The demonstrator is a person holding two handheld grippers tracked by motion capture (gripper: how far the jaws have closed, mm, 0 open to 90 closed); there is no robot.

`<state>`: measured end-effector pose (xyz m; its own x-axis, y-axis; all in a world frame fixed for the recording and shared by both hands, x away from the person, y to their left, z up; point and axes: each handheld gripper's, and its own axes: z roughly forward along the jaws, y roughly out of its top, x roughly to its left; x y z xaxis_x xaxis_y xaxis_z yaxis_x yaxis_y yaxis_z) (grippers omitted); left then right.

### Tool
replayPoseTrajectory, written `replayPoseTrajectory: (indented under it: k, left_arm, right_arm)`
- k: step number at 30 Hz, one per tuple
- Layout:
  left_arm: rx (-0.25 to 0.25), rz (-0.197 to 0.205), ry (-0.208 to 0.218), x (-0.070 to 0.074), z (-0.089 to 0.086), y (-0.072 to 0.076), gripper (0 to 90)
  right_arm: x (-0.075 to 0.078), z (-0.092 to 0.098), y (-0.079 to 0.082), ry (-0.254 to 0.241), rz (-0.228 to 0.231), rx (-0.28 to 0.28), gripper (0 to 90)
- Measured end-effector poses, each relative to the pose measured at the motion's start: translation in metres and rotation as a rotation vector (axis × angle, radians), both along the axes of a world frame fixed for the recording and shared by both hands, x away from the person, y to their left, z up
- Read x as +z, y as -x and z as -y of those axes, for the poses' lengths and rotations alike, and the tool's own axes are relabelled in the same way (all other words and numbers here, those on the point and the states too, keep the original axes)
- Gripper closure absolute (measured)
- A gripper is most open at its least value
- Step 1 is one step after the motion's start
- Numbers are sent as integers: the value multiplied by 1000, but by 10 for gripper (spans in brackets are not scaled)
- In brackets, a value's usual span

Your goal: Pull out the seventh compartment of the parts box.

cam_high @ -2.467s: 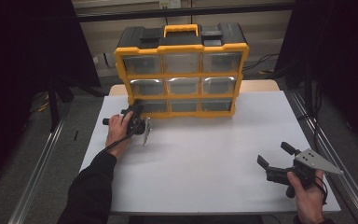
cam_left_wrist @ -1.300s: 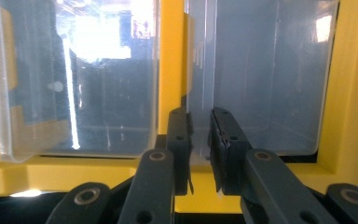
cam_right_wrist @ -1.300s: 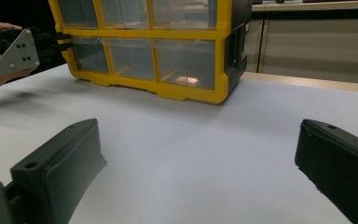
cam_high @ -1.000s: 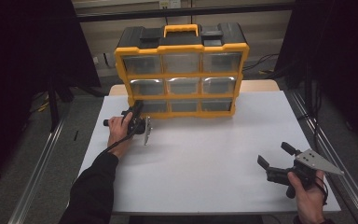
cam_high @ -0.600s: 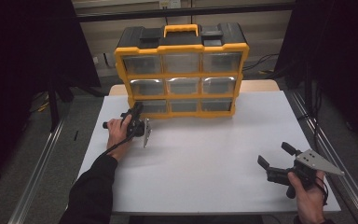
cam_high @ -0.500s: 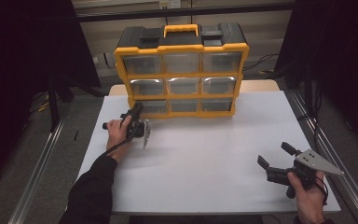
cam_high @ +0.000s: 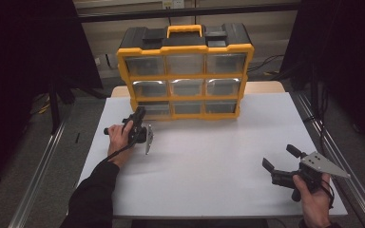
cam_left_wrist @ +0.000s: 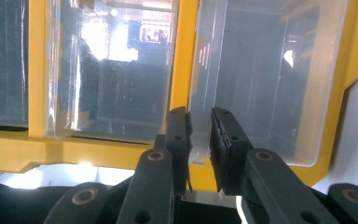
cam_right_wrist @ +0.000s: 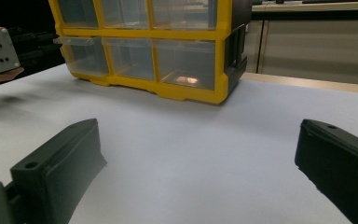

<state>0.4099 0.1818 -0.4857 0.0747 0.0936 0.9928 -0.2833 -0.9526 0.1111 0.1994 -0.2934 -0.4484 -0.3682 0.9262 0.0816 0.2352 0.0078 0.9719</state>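
Observation:
A yellow and black drawer organizer (cam_high: 185, 76) with clear drawers stands at the back of the white table (cam_high: 209, 156). My left gripper (cam_high: 140, 114) reaches its bottom left drawer (cam_high: 154, 109). In the left gripper view the jaws (cam_left_wrist: 200, 126) are shut on the thin clear lip of that drawer (cam_left_wrist: 261, 84). From the right gripper view, this drawer (cam_right_wrist: 81, 53) sticks out a little from the organizer's frame (cam_right_wrist: 186, 91). My right gripper (cam_high: 279, 157) rests open near the table's front right corner, and its jaws (cam_right_wrist: 200, 140) hold nothing.
The organizer's other drawers look closed, and one bottom drawer (cam_right_wrist: 186, 79) holds a small pale item. Metal rails (cam_high: 38, 180) run along both sides of the table. A wide bare stretch of white tabletop lies between the two grippers.
My left gripper has shifted very slightly toward me at the bottom left drawer. The right gripper has stayed in place.

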Motion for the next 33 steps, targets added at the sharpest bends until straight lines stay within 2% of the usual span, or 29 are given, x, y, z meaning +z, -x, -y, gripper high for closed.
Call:
replayPoseTrajectory:
  k: [1,2,3,4,5,6,7,8,9,10,11,12,13,14,15,16,17,18,20,22,23,24,27,28,29,30,31,33]
  left_arm:
    - [-13,10,13,0,0,0,783]
    - [-4,8,19,-1,0,1,783]
    - [13,8,-13,1,-1,3,784]
    - [5,13,-23,2,-1,3,784]
    - [8,8,22,-1,-1,3,784]
    - [-6,22,3,1,-1,3,784]
    - [-3,12,-9,2,-1,4,784]
    - [1,18,-22,3,-1,4,783]
    - [-3,12,-20,3,-1,4,783]
    - [-19,9,13,1,-1,4,783]
    - [7,-9,15,0,-2,6,784]
    - [1,-2,-6,2,-2,6,785]
    - [-11,-7,13,1,-2,6,786]
    - [-16,-19,1,2,-2,6,786]
    - [0,3,24,0,-3,8,786]
    - [-5,12,11,1,-3,8,787]
    - [4,-3,-29,3,-3,9,788]
    - [-8,-12,-31,4,-3,8,787]
    - [-4,13,-17,3,-4,9,789]
    - [-9,6,-23,3,-4,10,789]
    - [-17,1,-8,3,-5,10,789]
    - [-2,11,-19,3,-5,11,789]
    - [-15,-7,17,0,-5,12,789]
    - [-6,0,-4,2,-5,13,789]
    - [-5,-3,-2,2,-5,14,789]
    - [-32,12,14,2,-5,12,789]
    - [-16,-1,4,2,-5,14,789]
    - [-13,4,-15,3,-5,16,789]
  right_arm:
    - [0,0,0,0,0,1,2]
    - [0,0,0,2,0,2,2]
    - [0,0,0,1,0,2,2]
    - [0,0,0,0,0,1,2]
    - [0,0,0,0,0,1,2]
    - [0,0,0,0,0,0,2]
    - [0,0,0,0,1,1,2]
    - [0,0,0,0,1,1,2]
    - [0,0,0,0,1,1,2]
    - [0,0,0,0,0,3,2]
    - [0,0,0,0,0,3,2]
    - [0,0,0,0,-1,2,2]
    - [0,0,0,0,-1,1,2]
    - [0,0,0,0,-1,1,2]
    - [0,0,0,-1,-1,2,2]
    - [0,0,0,0,-1,3,2]
    - [0,0,0,0,1,0,2]
    - [0,0,0,0,0,3,2]
    - [0,0,0,0,-1,3,2]
    - [0,0,0,-2,-1,2,2]
    - [0,0,0,-1,-1,2,2]
    - [0,0,0,-1,-2,3,2]
    - [0,0,0,-1,-2,3,2]
    - [0,0,0,-2,-2,1,2]
    - [0,0,0,-2,-2,2,2]
    - [0,0,0,-1,-3,3,2]
    - [0,0,0,-1,-3,3,2]
    - [0,0,0,-1,-3,4,2]
